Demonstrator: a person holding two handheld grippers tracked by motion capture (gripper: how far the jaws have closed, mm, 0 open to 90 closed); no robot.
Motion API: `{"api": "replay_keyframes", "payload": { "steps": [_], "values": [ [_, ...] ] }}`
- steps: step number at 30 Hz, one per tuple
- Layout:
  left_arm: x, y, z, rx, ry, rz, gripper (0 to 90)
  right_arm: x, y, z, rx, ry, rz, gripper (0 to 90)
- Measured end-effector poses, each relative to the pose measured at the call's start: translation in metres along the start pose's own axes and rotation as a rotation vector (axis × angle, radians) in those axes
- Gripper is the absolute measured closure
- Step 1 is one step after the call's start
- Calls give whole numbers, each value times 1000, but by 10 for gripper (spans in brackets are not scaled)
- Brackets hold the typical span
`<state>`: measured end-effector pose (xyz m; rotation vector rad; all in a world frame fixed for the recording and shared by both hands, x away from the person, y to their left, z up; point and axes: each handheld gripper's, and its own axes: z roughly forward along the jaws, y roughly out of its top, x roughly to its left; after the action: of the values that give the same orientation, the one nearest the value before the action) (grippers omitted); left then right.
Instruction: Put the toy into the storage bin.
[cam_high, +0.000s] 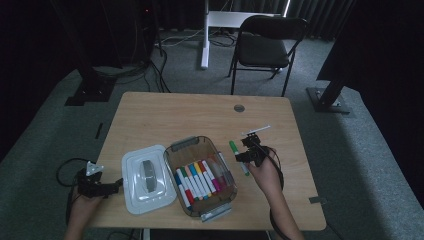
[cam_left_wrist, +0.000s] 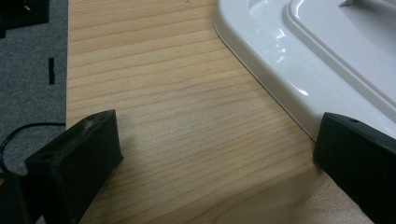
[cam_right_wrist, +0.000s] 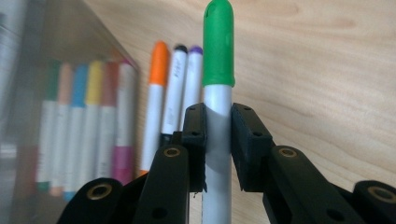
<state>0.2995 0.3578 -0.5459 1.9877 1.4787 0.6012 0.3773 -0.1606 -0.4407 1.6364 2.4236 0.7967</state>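
Inside clear bin (cam_high: 226, 196) — capped markers (cam_high: 199, 180).

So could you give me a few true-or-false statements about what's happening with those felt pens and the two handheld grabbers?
1. The right gripper is clamped on a white marker with a green cap. True.
2. The clear plastic box is empty. False: it holds a row of coloured markers.
3. The white rectangular lid lies on the wooden table, beside the box. True.
4. The left gripper is squeezing the lid. False: its jaws stand open, with bare table between them.
5. Three markers with orange, black and purple caps lie on the table outside the box. True.
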Motion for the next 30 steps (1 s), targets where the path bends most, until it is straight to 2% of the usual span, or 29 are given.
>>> {"api": "replay_keyframes", "payload": {
  "steps": [6,13,15,16,18,19,20,26,29,30],
  "values": [
    [0,0,0,0,0,-2,12,20,7,-25,-56,24,-42,763],
    [0,0,0,0,1,1,12,38,14,-40,-91,56,-79,764],
    [0,0,0,-1,1,1,12,49,18,-44,-97,77,-100,764],
    [0,0,0,0,0,0,12,49,18,-44,-97,77,-100,764],
    [0,0,0,0,1,1,12,59,22,-47,-104,93,-117,764],
    [0,0,0,1,0,1,12,59,22,-47,-104,93,-117,764],
    [0,0,0,1,0,2,12,67,25,-47,-102,96,-133,764],
    [0,0,0,0,0,1,12,85,30,-47,-99,128,-167,763],
    [0,0,0,0,0,1,12,88,30,-46,-98,135,-173,764],
    [0,0,0,-1,0,-2,12,97,30,-43,-92,154,-183,764]
  ]
}}
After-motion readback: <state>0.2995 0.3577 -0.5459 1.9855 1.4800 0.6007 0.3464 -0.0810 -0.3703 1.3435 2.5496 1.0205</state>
